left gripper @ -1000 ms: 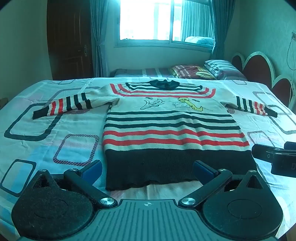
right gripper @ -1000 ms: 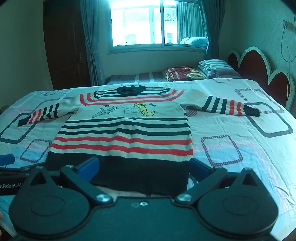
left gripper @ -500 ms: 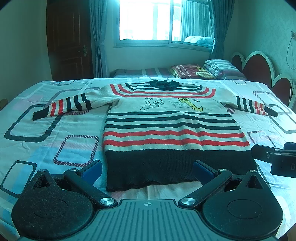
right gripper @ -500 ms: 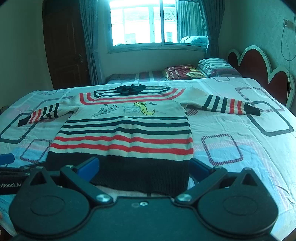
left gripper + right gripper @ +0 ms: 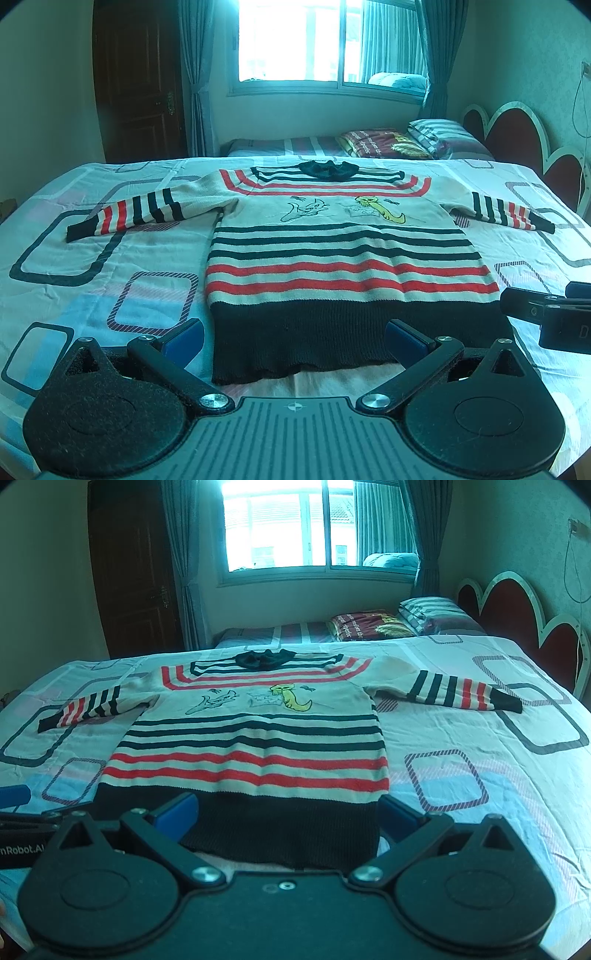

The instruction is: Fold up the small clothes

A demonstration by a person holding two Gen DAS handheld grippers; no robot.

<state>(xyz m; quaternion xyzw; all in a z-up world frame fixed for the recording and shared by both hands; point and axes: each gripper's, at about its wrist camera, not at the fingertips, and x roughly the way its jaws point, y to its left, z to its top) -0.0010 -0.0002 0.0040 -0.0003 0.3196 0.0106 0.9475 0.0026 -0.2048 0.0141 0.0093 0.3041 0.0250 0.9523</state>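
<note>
Left wrist view: a small striped sweater (image 5: 347, 254) is laid flat, front side up, on a bed sheet (image 5: 110, 280) printed with rounded rectangles. Both sleeves are spread out sideways, and the dark collar (image 5: 327, 170) is pointed away from the camera. Cream, red and dark stripes are seen across the body, two cartoon figures are drawn on the chest, and a wide dark band (image 5: 354, 332) forms the hem nearest the camera. The left gripper (image 5: 293, 334) is held just short of that hem, its blue-padded fingers (image 5: 184, 334) spread wide apart and nothing gripped between them. At the right edge, part of the right gripper (image 5: 546, 314) is seen beside the hem's corner.

From the right wrist view, the same sweater (image 5: 255, 746) is seen with its hem just ahead of the right gripper (image 5: 288, 812), which is likewise spread wide and empty. Whether either gripper touches the fabric cannot be told. Beyond the sheet, pillows (image 5: 432, 614) and a folded blanket (image 5: 365, 626) are stacked under a bright window (image 5: 291, 531), with a scalloped headboard (image 5: 517, 609) at the right and a dark wooden door (image 5: 129, 572) at the left.
</note>
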